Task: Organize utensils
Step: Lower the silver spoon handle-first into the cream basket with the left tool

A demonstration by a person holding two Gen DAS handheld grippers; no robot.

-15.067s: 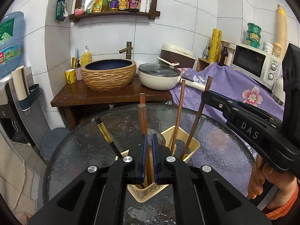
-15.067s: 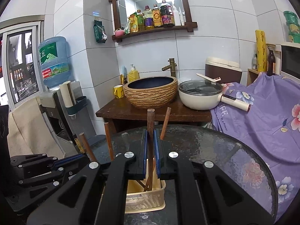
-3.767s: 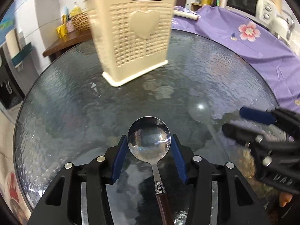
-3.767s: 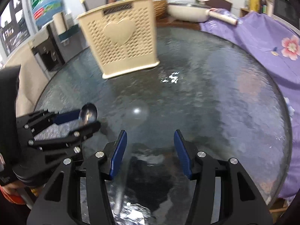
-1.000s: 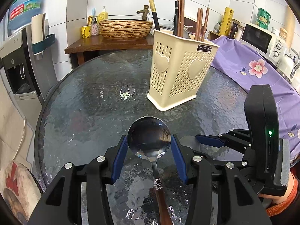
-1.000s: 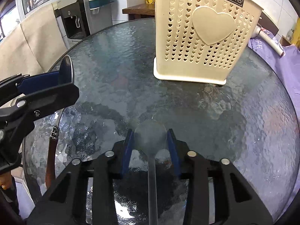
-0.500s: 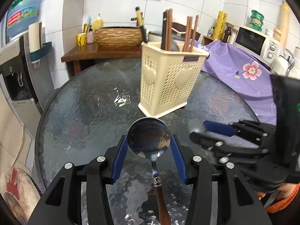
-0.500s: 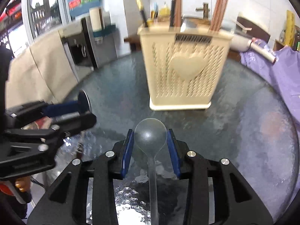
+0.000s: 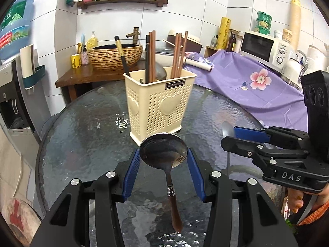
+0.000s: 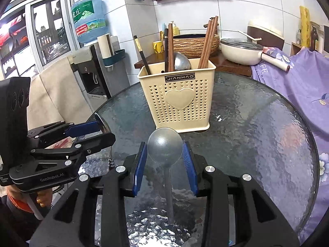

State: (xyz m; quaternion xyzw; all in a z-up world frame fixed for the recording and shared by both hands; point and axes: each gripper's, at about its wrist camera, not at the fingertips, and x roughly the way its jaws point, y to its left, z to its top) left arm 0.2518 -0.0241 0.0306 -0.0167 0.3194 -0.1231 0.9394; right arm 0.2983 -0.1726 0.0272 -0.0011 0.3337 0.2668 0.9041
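Note:
My left gripper (image 9: 163, 160) is shut on the bowl of a shiny metal spoon (image 9: 163, 151) whose brown handle hangs down toward the camera. In the right wrist view my right gripper (image 10: 165, 151) is shut on the bowl of a matte grey spoon (image 10: 165, 144), handle also hanging down. Both are held above the glass table (image 10: 257, 123), in front of the cream perforated utensil holder (image 9: 160, 107) (image 10: 178, 100). The holder stands upright with several chopsticks (image 9: 152, 55) and a metal ladle (image 10: 181, 61) in it. The right gripper (image 9: 230, 135) shows at the right in the left wrist view.
Behind the round table stand a wooden stand with a woven basin (image 9: 115, 56), a white pot (image 10: 240, 53) and a purple flowered cloth (image 9: 257, 86) with a microwave (image 9: 263, 48). A water dispenser (image 10: 90, 65) is at the left. A person's hand (image 9: 296, 201) holds the right gripper.
Both grippers have risen and tilted up with their spoons; the holder now sits lower and farther in both views, its top and the chopsticks fully visible. The grips are unchanged.

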